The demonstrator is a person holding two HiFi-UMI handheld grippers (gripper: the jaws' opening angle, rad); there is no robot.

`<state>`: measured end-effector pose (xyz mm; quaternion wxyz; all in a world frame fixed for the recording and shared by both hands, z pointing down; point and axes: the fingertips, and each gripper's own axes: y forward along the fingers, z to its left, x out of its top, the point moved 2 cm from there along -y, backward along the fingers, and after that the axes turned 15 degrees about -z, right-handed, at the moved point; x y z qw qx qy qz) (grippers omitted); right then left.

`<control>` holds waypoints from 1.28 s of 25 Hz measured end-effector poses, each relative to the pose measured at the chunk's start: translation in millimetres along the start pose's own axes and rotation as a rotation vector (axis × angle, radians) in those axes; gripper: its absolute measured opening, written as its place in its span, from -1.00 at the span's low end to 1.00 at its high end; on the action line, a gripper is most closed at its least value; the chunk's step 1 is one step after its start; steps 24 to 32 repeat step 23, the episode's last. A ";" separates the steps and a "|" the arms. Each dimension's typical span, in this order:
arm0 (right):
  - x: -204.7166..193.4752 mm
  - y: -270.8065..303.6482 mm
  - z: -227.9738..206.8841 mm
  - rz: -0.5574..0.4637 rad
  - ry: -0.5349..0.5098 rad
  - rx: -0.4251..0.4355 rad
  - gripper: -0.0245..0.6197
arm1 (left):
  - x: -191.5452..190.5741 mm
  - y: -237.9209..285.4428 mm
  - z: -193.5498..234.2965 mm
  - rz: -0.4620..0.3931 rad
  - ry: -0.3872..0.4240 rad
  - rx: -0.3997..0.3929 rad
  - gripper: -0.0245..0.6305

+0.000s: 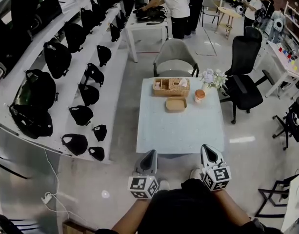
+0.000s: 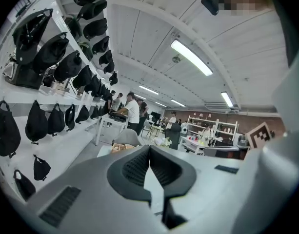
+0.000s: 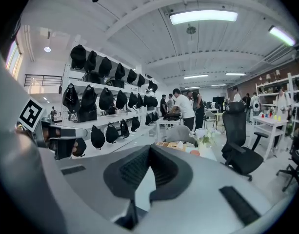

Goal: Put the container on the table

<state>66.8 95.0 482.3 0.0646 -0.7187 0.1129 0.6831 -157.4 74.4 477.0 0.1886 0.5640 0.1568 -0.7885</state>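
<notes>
Head view: 2 grippers low in frame, left gripper [image 1: 149,153] and right gripper [image 1: 209,149], at near edge of table [image 1: 178,130]. Tan container [image 1: 176,104] sits on table, upper centre, just below wicker basket [image 1: 171,87], left of orange cup [image 1: 200,95].
Left gripper view: jaws together, nothing between.
Right gripper view: jaws closed, empty.

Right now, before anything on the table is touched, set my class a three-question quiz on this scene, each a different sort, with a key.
1. True or false: the left gripper holds the tan tray.
2. What lies directly in front of the wicker basket, on the person's side? A) flowers B) tan tray C) orange cup
3. Fill in: the fingers of the right gripper are ____.
Key: 1 false; 2 B; 3 shut, with nothing between them.
</notes>
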 end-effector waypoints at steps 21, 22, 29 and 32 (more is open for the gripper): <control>-7.4 -26.9 -0.1 0.003 -0.019 -0.025 -0.93 | -14.7 -2.7 -19.0 0.016 0.000 -0.045 -0.90; -8.3 -25.8 -0.6 0.001 -0.019 -0.023 -0.93 | -15.9 -2.1 -18.2 0.017 0.002 -0.043 -0.90; -9.1 -24.7 -1.2 0.000 -0.018 -0.022 -0.93 | -17.1 -1.4 -17.4 0.019 0.003 -0.042 -0.90; -9.1 -24.7 -1.2 0.000 -0.018 -0.022 -0.93 | -17.1 -1.4 -17.4 0.019 0.003 -0.042 -0.90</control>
